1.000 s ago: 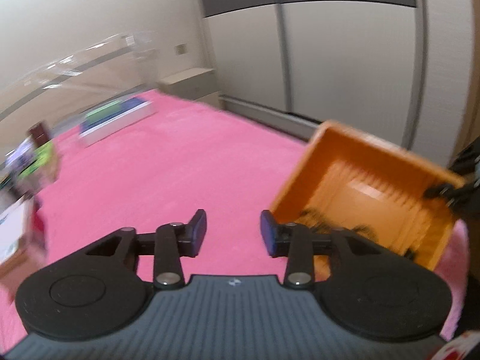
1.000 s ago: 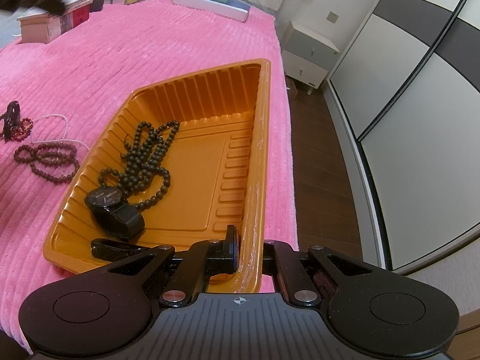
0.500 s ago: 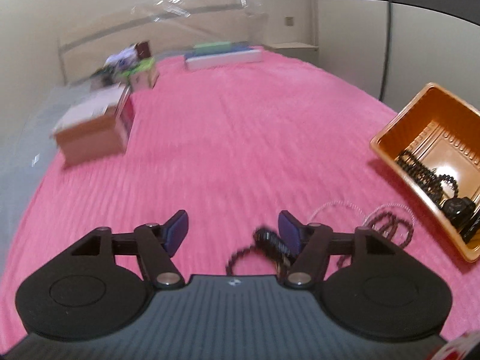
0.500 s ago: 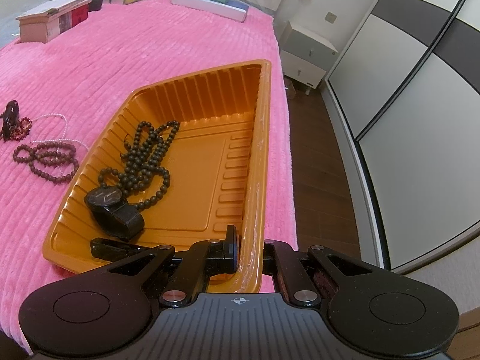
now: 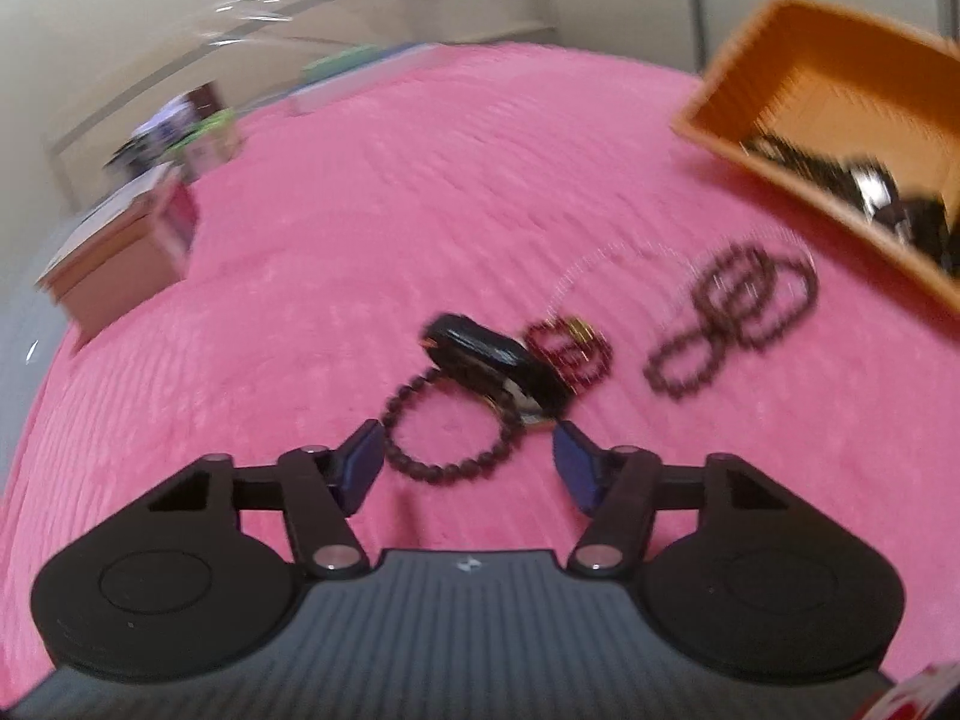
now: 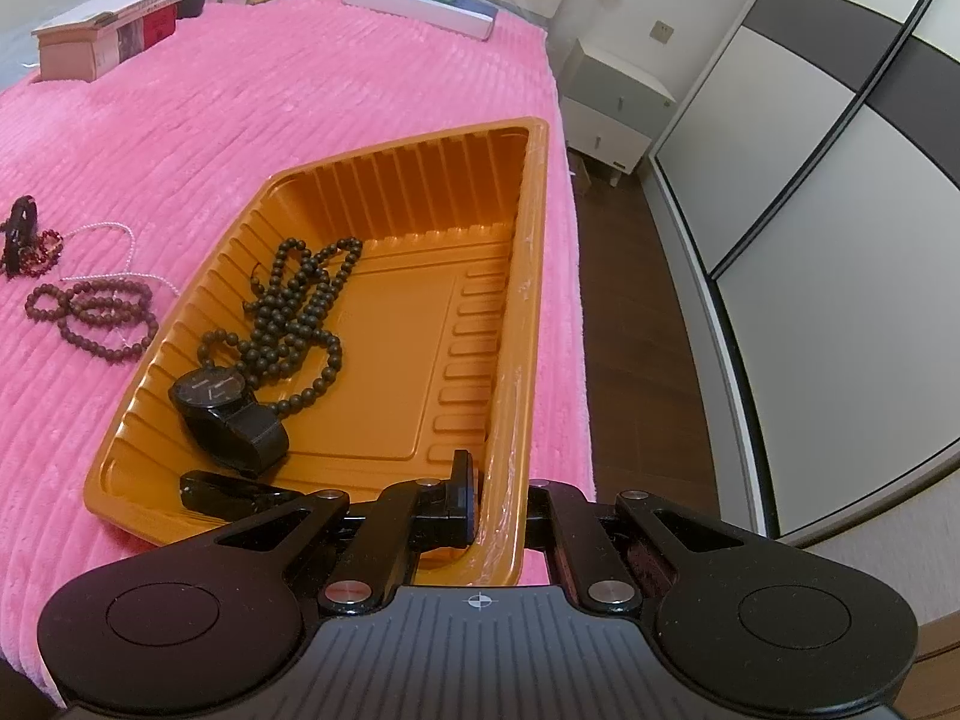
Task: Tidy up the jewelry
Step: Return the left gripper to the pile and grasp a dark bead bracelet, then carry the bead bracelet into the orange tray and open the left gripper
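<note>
Left tool [image 5: 468,462] released, dark round bead bracelet [image 5: 447,429] just ahead between fingers; right tool [image 6: 501,504] clenched on orange plastic tray [image 6: 522,312] rim.

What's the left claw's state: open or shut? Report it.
Open. The left claw has its fingers spread wide with bare pink bedspread between them, just short of the dark bead bracelet; it grips nothing.
</note>
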